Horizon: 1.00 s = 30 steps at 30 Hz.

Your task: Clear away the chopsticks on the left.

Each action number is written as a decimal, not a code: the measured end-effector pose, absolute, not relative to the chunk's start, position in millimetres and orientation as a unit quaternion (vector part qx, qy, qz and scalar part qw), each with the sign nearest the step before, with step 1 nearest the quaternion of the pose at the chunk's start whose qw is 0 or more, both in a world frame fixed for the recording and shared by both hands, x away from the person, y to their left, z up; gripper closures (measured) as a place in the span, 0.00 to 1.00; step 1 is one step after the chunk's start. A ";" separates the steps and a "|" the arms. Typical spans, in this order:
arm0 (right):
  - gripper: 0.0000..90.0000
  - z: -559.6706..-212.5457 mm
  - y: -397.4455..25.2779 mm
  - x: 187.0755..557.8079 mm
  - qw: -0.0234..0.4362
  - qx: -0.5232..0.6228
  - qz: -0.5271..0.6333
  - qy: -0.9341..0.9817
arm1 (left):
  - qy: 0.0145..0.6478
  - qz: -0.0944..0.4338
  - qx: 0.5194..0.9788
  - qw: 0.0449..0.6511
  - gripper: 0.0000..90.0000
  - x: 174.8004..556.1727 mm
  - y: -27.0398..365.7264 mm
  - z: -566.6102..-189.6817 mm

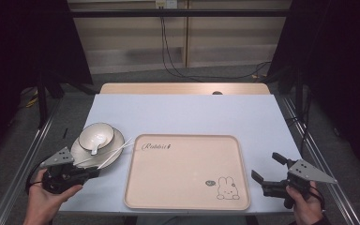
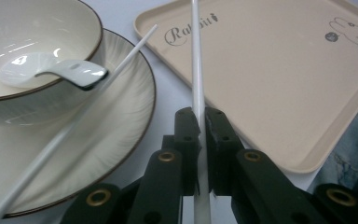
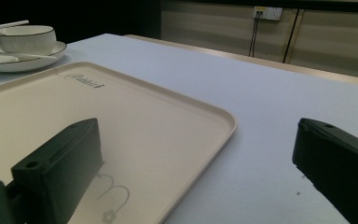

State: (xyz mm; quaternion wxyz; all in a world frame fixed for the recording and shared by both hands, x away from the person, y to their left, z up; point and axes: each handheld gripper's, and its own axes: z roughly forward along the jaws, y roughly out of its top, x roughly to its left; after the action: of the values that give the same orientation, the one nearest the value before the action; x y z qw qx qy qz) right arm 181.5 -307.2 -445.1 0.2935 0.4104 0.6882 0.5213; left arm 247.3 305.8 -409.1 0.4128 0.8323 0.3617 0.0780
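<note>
At the near edge of the table, two hand-held grippers were on show. Left gripper (image 1: 90,172): held in the person's left hand (image 1: 47,194) at the near left corner, its jaws pinched tight on one white chopstick (image 2: 196,84), which ran from between the jaws out over the near left edge of the tray. Right gripper (image 1: 266,168): held in the right hand (image 1: 304,206) at the near right, just beside the tray's right edge, jaws spread wide with nothing between them, one jaw over the tray's corner and the other over bare table.

Centre: one beige tray (image 1: 187,197), flat on the pale blue table (image 1: 183,112), printed with a script word at its far left corner and a small rabbit at its near right corner.

Left of the tray, just beyond the left gripper: one white plate (image 1: 117,140) with a dark rim. On it stood a white bowl (image 1: 93,131), also dark-rimmed, with a white ceramic spoon (image 2: 51,70) lying inside, its handle resting over the bowl's rim. A second chopstick (image 2: 74,126) lay slantwise across the plate.

Far side: a strip of bare wooden table edge (image 1: 183,88), then cables (image 1: 168,61) hanging to the floor.
</note>
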 end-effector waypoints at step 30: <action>0.01 -445.3 -305.3 183.1 0.290 0.406 0.524 0.690 | 0.485 0.044 0.779 0.395 0.94 246.2 198.0 -425.0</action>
State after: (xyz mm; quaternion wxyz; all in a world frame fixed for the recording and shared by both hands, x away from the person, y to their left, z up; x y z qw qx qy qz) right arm 183.1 -305.3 -445.3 0.2903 0.4064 0.6897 0.5243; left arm 246.2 198.0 -425.0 0.3949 0.7793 0.4847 0.0438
